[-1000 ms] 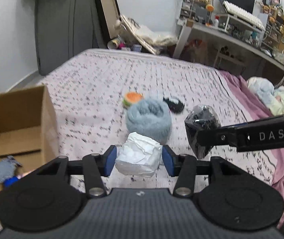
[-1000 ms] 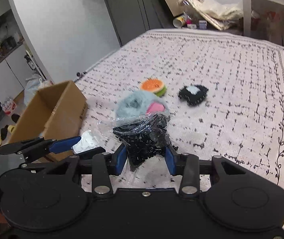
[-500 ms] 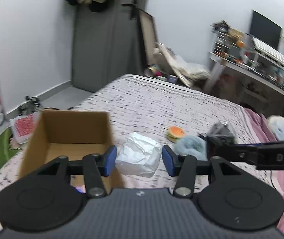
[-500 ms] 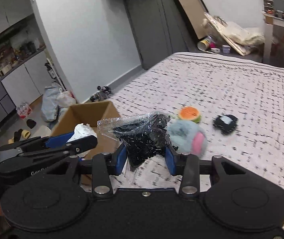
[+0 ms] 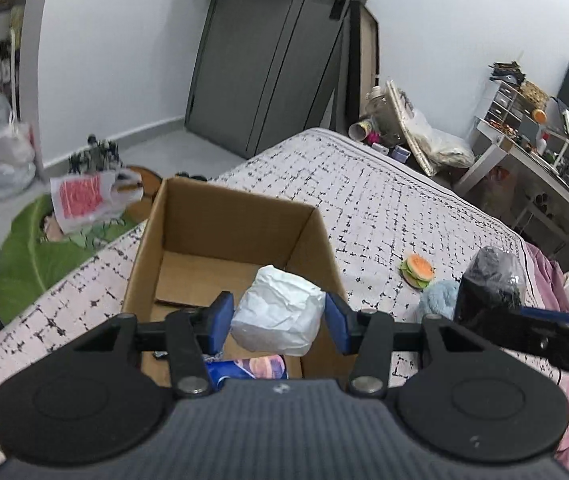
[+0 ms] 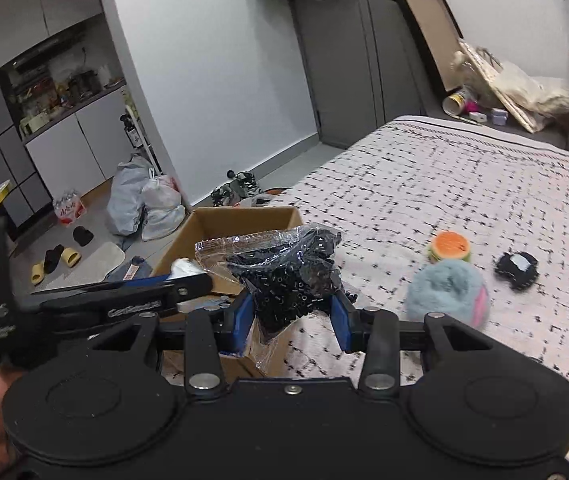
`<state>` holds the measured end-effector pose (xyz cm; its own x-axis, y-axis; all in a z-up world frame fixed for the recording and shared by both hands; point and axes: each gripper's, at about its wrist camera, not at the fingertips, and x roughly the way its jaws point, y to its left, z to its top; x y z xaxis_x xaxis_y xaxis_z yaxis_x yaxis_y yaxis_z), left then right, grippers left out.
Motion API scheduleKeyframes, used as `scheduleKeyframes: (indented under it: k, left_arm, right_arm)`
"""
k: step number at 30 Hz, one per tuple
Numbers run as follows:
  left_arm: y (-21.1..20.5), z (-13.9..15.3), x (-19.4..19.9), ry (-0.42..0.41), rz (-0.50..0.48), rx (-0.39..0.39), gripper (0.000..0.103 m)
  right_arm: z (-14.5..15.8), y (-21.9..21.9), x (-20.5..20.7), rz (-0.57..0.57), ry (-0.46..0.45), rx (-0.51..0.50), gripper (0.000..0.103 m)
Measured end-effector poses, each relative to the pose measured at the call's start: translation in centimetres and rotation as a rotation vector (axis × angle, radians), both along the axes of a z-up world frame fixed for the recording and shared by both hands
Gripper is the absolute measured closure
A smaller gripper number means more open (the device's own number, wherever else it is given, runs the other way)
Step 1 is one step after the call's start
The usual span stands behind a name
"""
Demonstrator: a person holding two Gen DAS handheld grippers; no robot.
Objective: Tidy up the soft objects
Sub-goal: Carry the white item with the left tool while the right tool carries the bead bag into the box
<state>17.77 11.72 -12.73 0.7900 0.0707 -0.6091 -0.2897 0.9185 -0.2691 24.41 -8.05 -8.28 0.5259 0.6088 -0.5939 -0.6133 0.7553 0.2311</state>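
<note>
Over the cardboard box (image 5: 228, 220) at the bed's (image 5: 384, 200) left edge, left gripper (image 5: 278, 322) is clamping a white crumpled bundle (image 5: 278, 312); just right, right gripper (image 6: 292, 316) is pinching a clear bag of black bits (image 6: 288, 276); burger toy (image 5: 417, 271) & blue plush (image 6: 442, 292) are lying farther right.

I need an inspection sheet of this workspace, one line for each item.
Surface: bed with patterned cover.
Job's things: cardboard box on bed; white bundle, bag of black pieces, burger toy, blue plush, black toy.
Clutter: bags, slippers on floor.
Grippers: left gripper holds white bundle over box; right gripper holds bag.
Cables: nothing seen.
Surroundings: grey door, desk.
</note>
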Motion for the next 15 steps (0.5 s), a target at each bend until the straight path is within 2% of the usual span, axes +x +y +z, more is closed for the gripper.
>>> scheduleKeyframes:
  k: [5,9,11,15]
  left_arm:
    - [0.9,-1.1,1.1,0.038,-0.019,-0.036,0.053]
    - [1.6,-1.6,1.1,0.053,-0.024,-0.038,0.042]
    - [2.1,-1.3,0.2,0.042,0.009,-0.055,0.034]
    - [2.9,-0.3,-1.8,0.003,0.033,-0.081,0.032]
  right_arm:
    - [0.3,1.7,-0.4,0.013,-0.017,0.013,0.062]
    - [0.0,3.0,-0.4,0.014,-0.005,0.009,0.062]
    - [-0.3,3.6,-0.3,0.026,-0.001,0.001,0.062]
    - [-0.9,4.8,0.2,0.040,0.026,-0.018,0.062]
